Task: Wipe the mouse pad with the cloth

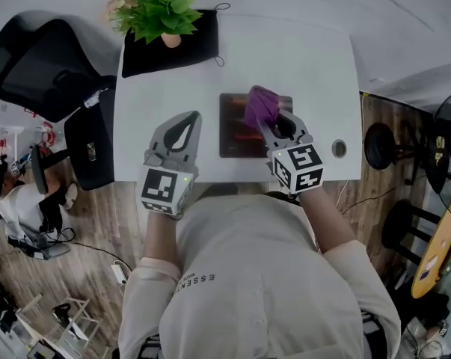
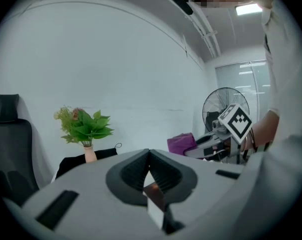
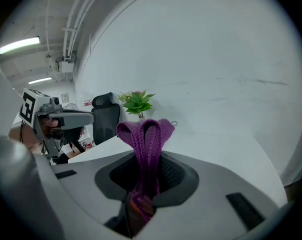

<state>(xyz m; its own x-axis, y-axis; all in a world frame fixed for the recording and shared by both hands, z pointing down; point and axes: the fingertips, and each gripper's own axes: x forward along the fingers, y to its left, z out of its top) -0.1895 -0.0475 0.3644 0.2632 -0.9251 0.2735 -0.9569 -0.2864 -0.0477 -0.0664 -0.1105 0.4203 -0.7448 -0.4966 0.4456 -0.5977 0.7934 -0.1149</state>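
Purple cloth [image 1: 261, 105] sits clamped in right tongs [image 1: 270, 126] over mouse pad [image 1: 236, 137] at near edge of table [image 1: 315, 66], left tongs [image 1: 185, 126] closed empty, wiping apparently unfinished

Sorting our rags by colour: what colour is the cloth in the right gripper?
Purple knitted cloth, pinched in the right gripper; clearest in the right gripper view.

The head view looks steeply down onto the white rectangular counter [image 1: 307, 66]. Cameras on the left claw [image 1: 189, 120] and right claw [image 1: 268, 126] sit close behind the jaws, looking level across it; all three views share the leafy green potted plant [image 1: 161, 13] and purple knitted cloth [image 1: 261, 105].
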